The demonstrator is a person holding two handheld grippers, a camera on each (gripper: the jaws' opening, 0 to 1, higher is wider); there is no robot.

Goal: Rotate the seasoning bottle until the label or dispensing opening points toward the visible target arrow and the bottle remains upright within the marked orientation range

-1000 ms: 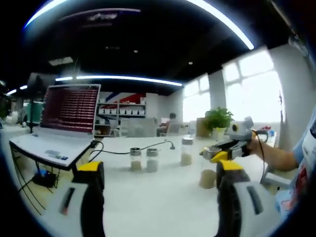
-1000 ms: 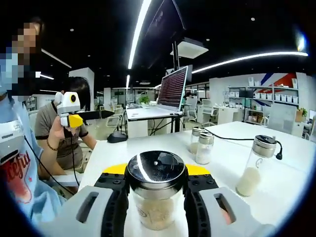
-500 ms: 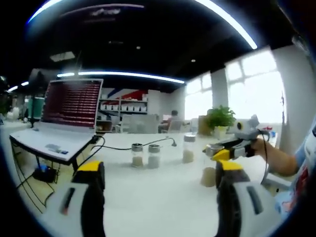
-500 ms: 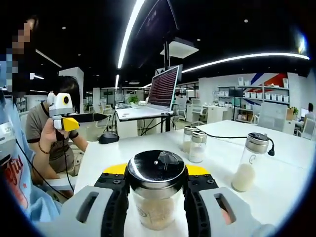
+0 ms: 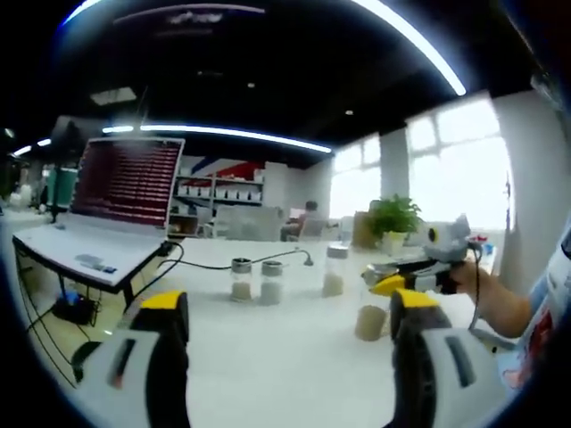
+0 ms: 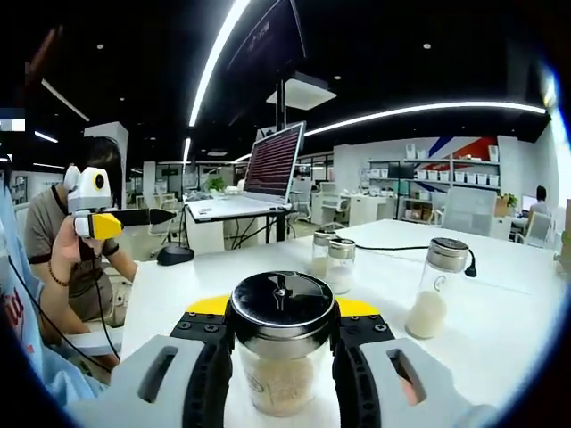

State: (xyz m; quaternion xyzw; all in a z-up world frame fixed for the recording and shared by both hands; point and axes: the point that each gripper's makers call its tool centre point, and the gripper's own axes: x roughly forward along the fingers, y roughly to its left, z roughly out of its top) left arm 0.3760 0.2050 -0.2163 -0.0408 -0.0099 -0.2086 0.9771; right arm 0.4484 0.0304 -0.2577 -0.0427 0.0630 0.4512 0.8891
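While clamped in right tool (image 6: 282,357), seasoning bottle (image 6: 282,343) swung round since before, upright; left tool (image 5: 281,357) open, idle.

Two cameras, both low over your counter (image 5: 268,348).
Your left view looks across it from well back toward the laptop (image 5: 120,192) and jars (image 5: 254,281); your right view sits right behind the bottle (image 6: 282,343), facing that same laptop and jars.
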